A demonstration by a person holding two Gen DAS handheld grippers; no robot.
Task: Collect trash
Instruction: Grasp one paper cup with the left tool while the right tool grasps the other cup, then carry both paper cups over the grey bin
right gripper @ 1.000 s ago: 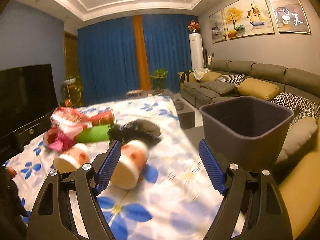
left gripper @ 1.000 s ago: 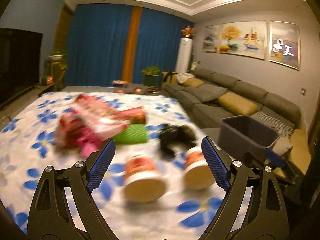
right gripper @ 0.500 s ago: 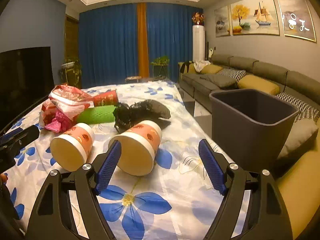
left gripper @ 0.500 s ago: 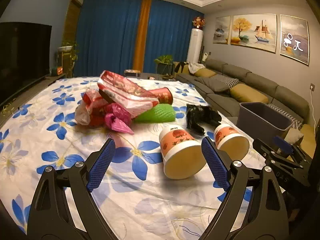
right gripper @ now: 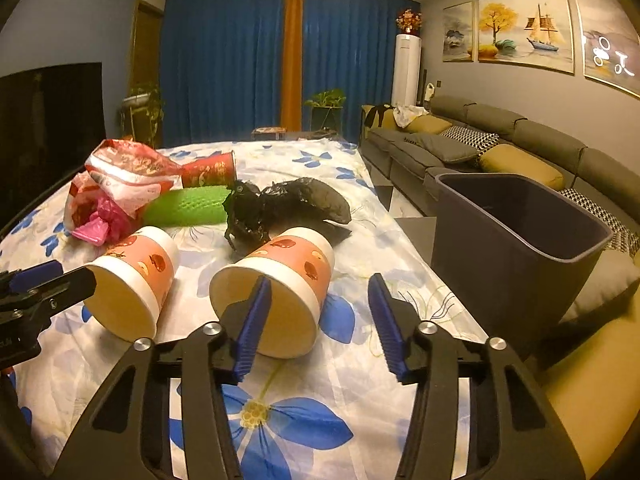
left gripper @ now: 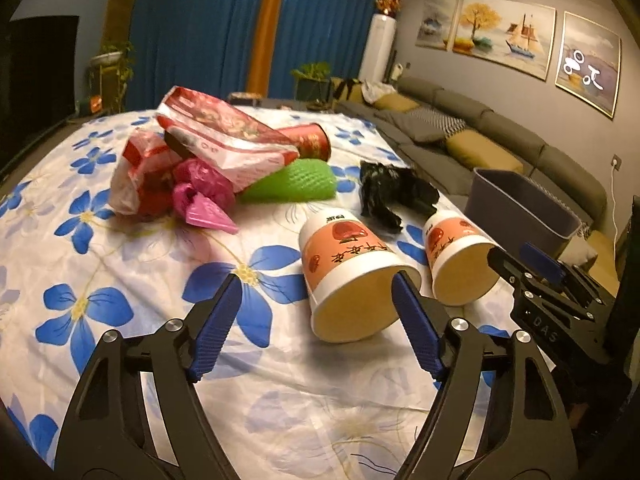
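Right now both tools are closing with nothing yet pinched. The left gripper [left gripper: 316, 292] has its right finger in front of the rim of the left paper cup [left gripper: 348, 276], which lies on its side with its mouth toward the camera; the left finger is over bare cloth. The right gripper [right gripper: 320, 300] has its left finger in front of the mouth of the right paper cup [right gripper: 276, 292], the other finger out to the right of it. Whether any pad touches cardboard I cannot tell.

Farther back on the flowered tablecloth [left gripper: 248, 392] lie a crumpled black bag [right gripper: 288, 204], a green foam sleeve [right gripper: 188, 210], a red can [right gripper: 212, 172] and a heap of red and pink wrappers [left gripper: 188, 164].

To the right, off the table edge, the grey bin [right gripper: 516, 256] looks empty as far as its inside shows, so collecting has apparently not started: every item remains.
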